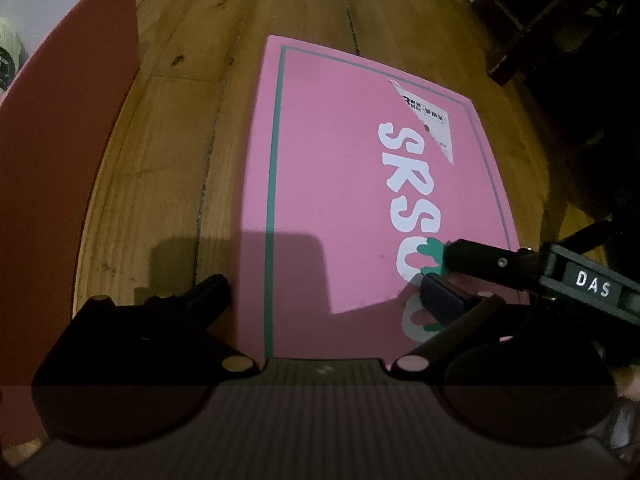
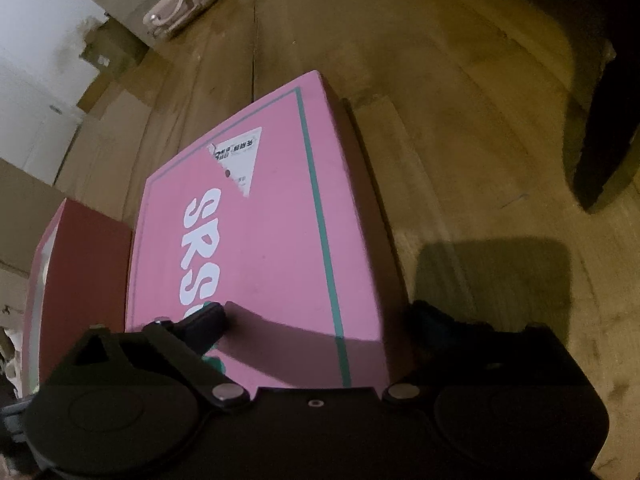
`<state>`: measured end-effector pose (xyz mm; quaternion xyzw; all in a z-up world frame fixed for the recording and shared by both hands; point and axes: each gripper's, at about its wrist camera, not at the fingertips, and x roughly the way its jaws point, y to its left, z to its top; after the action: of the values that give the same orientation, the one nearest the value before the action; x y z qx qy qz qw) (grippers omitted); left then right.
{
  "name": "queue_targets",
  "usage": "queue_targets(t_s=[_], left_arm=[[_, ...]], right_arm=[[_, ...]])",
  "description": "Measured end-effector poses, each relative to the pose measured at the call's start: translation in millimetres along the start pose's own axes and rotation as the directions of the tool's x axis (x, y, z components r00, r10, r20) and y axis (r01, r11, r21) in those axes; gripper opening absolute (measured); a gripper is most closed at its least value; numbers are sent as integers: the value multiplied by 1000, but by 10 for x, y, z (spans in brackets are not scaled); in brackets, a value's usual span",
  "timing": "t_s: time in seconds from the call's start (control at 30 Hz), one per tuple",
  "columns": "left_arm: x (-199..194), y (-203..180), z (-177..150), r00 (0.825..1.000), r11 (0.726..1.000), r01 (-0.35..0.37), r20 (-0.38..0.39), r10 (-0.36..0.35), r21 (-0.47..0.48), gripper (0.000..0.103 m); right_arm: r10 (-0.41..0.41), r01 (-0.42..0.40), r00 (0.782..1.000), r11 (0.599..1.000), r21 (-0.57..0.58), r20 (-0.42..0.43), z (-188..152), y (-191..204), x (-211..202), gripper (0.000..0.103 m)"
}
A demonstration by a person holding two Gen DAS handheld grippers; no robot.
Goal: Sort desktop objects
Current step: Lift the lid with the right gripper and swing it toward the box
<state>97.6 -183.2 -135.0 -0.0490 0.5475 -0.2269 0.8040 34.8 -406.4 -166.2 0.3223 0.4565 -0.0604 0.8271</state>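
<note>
A flat pink box lid (image 1: 336, 184) with a green border and white letters lies on the wooden floor; it also shows in the right wrist view (image 2: 256, 240). My left gripper (image 1: 324, 296) is open, its fingers straddling the lid's near left part: the left finger on the floor, the right finger over the lid. My right gripper (image 2: 316, 320) is open and spans the lid's near right edge, one finger on top, the other beside the edge. One right gripper finger (image 1: 480, 258) shows at the right of the left wrist view, resting on the lid.
An open pink box (image 1: 68, 128) with a dark red wall stands to the left; it also shows in the right wrist view (image 2: 80, 280). Dark furniture legs (image 2: 600, 132) stand to the right. Cardboard boxes (image 2: 32, 216) and a pale case (image 2: 184, 4) lie further off.
</note>
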Motion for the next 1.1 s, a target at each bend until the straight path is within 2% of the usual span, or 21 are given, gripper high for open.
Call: queue_targets(t_s=[0.2, 0.27, 0.57, 0.7, 0.8, 1.0, 1.1], left_arm=[[-63, -33, -30, 1000, 1000, -23, 7, 23, 12, 103], [-112, -84, -54, 999, 999, -28, 47, 27, 18, 103], [-399, -216, -24, 991, 998, -30, 133, 23, 52, 103], [-420, -181, -18, 994, 997, -41, 104, 34, 64, 103], [-345, -110, -25, 999, 997, -34, 44, 31, 65, 103], [-131, 31, -36, 1000, 999, -4, -31, 6, 54, 103], [-106, 62, 3, 1000, 999, 9, -15, -8, 45, 103]], right_arm=[[4, -4, 1000, 1000, -1, 28, -9, 42, 10, 103], [5, -5, 999, 1000, -1, 38, 6, 39, -38, 101], [22, -20, 996, 1000, -16, 90, 65, 66, -284, 98], [34, -30, 996, 998, -54, 82, 67, 102, -332, 97], [36, -34, 999, 998, -48, 38, 33, 75, -282, 97], [1, -1, 1000, 1000, -23, -19, -14, 21, -175, 96], [-6, 6, 1000, 1000, -6, -2, -49, -1, -114, 97]])
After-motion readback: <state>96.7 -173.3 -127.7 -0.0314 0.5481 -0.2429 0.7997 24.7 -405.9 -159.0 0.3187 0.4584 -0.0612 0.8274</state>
